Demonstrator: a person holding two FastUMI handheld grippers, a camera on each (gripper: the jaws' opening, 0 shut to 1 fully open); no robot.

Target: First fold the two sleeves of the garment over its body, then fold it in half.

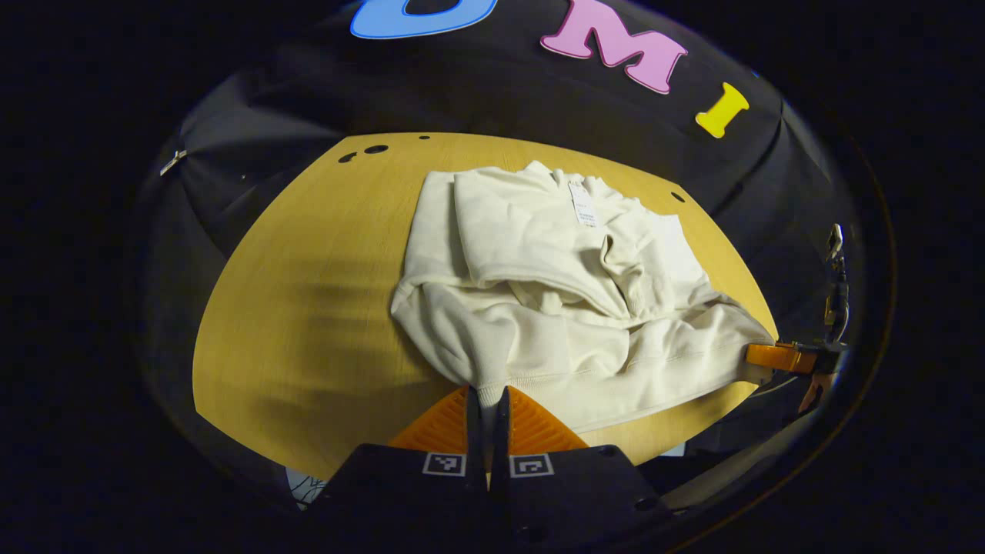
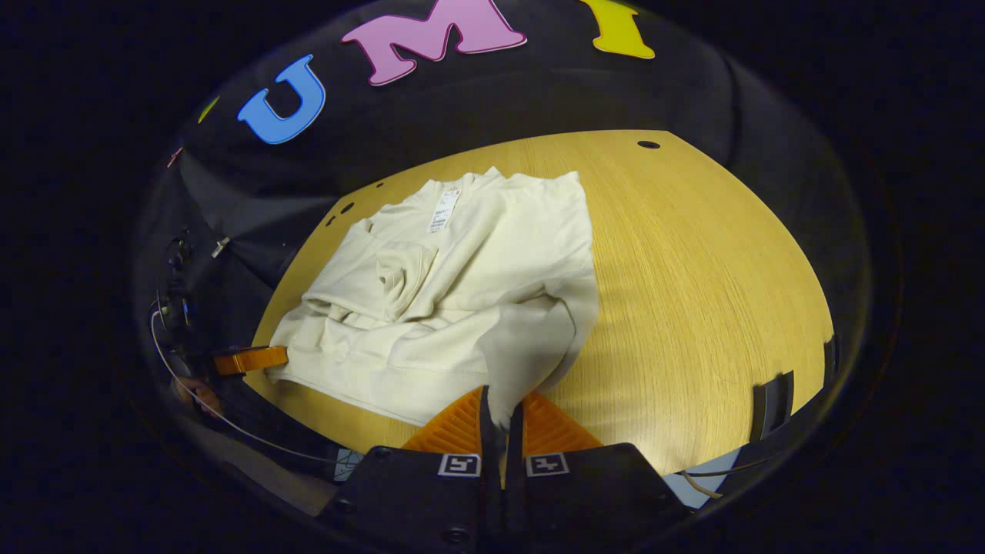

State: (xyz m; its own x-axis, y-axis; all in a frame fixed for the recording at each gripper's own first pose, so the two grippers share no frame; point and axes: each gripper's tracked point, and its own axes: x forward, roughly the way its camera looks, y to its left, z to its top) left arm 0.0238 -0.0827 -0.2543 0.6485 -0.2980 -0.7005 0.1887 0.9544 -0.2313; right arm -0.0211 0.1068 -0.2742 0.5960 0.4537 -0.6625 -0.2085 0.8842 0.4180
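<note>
Both sleeves already lie across the cream sweatshirt (image 1: 554, 285) on the wooden table (image 1: 308, 308). The left gripper (image 1: 486, 408) and right gripper (image 2: 502, 412) each pinch a hem corner (nearest edge), collar lying straight ahead, so the fold likely carries forward.

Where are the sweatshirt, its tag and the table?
sweatshirt (image 1: 554, 338), left gripper view, on its lower body panel.
tag (image 1: 582, 204), left gripper view, at the neck.
table (image 2: 692, 261), right gripper view, on bare wood.
</note>
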